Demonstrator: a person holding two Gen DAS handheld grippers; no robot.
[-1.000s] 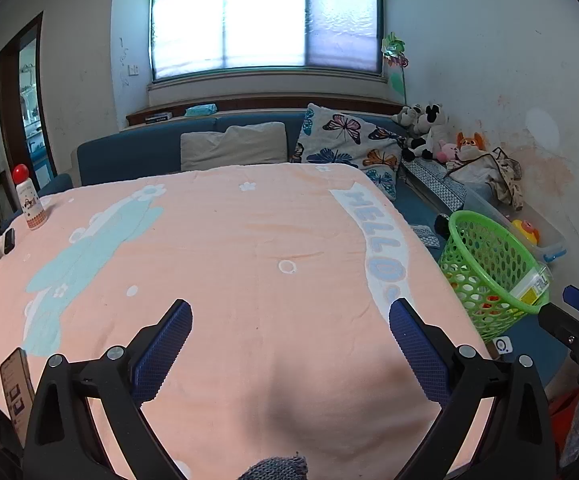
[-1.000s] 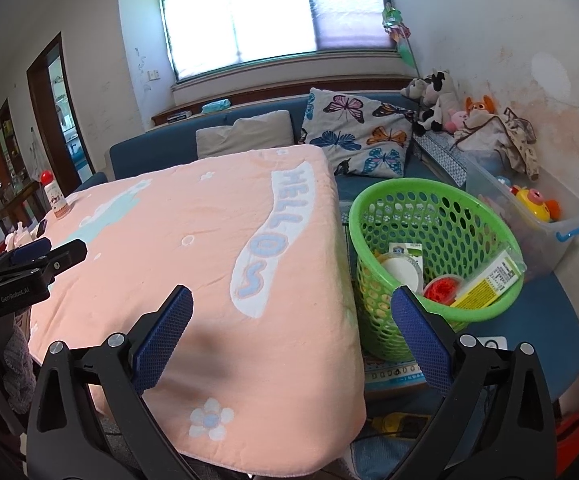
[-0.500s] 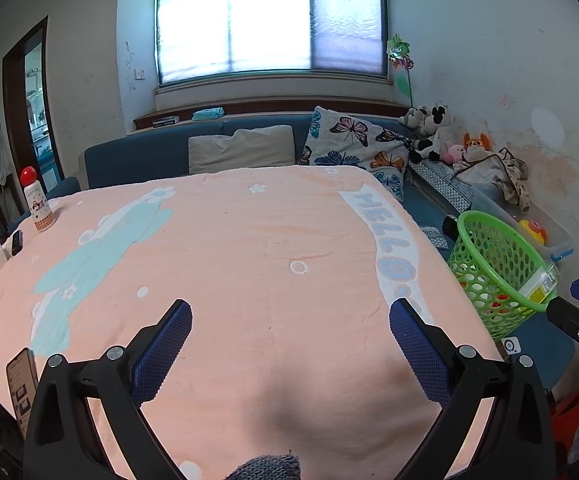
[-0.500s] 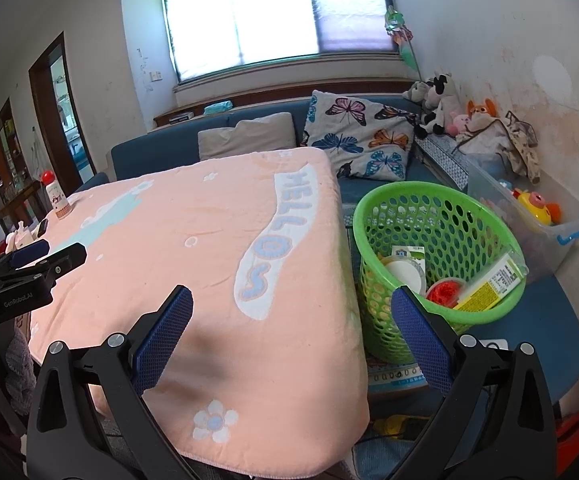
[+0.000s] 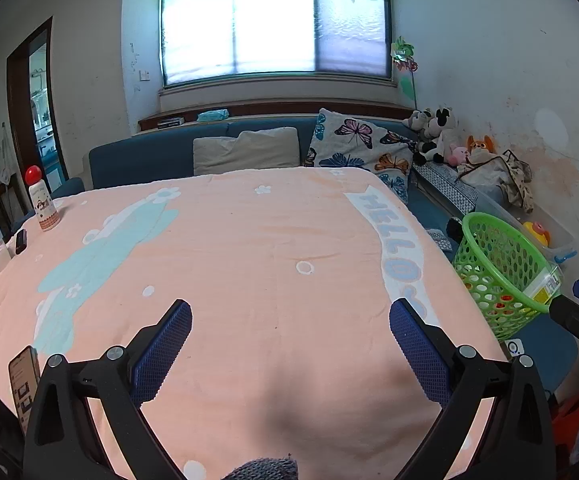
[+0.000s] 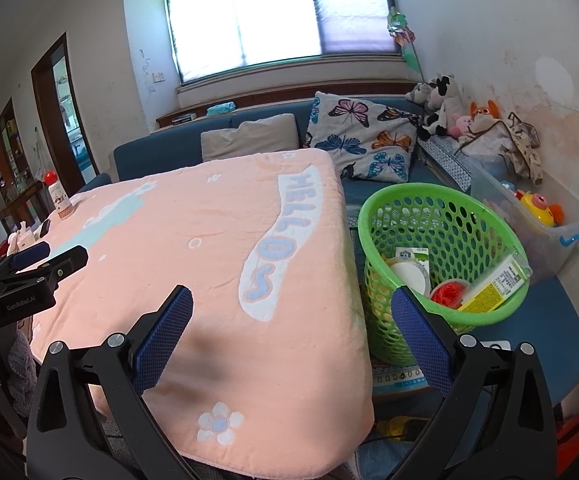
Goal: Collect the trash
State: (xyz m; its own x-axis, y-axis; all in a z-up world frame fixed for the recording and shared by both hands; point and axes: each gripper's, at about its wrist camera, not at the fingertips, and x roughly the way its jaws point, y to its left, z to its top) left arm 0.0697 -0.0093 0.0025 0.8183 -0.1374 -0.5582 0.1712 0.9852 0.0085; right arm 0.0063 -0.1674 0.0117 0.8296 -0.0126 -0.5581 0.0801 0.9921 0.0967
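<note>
Hovering with both tongs, left [image 5: 289, 320] and right [image 6: 291, 308], spread and gripping nothing, eyeing light, crushable packaging in basket [image 6: 373, 216] at three o'clock, likely gripping by edges.

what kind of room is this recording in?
Probably a home living room. A blue sofa with a butterfly cushion runs under the window, stuffed toys sit in the corner, and a table under a peach blanket stands beside a green basket of trash.

Bright window [image 5: 275, 20] glare, sharp focus, fisheye-bent edges, dark corners.
</note>
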